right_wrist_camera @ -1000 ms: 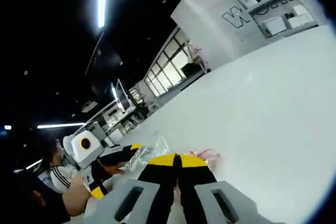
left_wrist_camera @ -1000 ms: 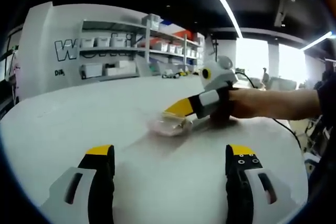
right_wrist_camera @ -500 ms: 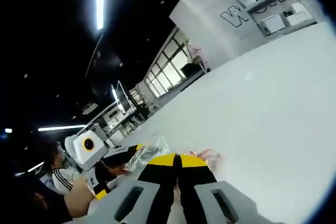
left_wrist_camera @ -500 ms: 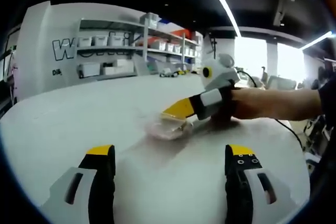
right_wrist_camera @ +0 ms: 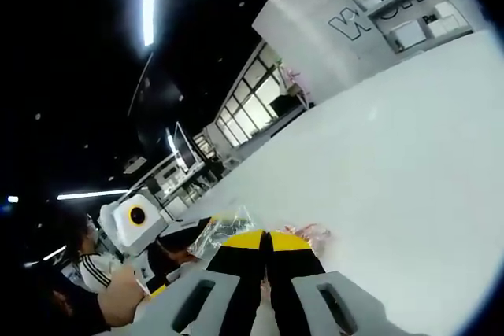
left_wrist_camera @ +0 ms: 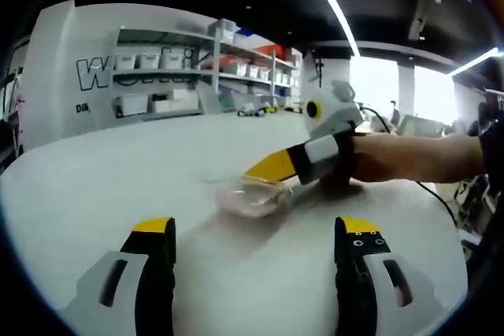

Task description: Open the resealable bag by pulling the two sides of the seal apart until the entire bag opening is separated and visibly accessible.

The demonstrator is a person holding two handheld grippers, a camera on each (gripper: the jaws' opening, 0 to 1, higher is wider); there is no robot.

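on bag edge: right claw (clamped)

In the left gripper view we see our left hand-held gripper with its two yellow-tipped jaws spread wide apart, nothing between them, above the white counter. Ahead, a clear resealable bag lies on the counter. The right hand-held gripper comes in from the right, held in a hand, its yellow tips pressed together at the bag's top edge. Shelves with bins line the far wall.
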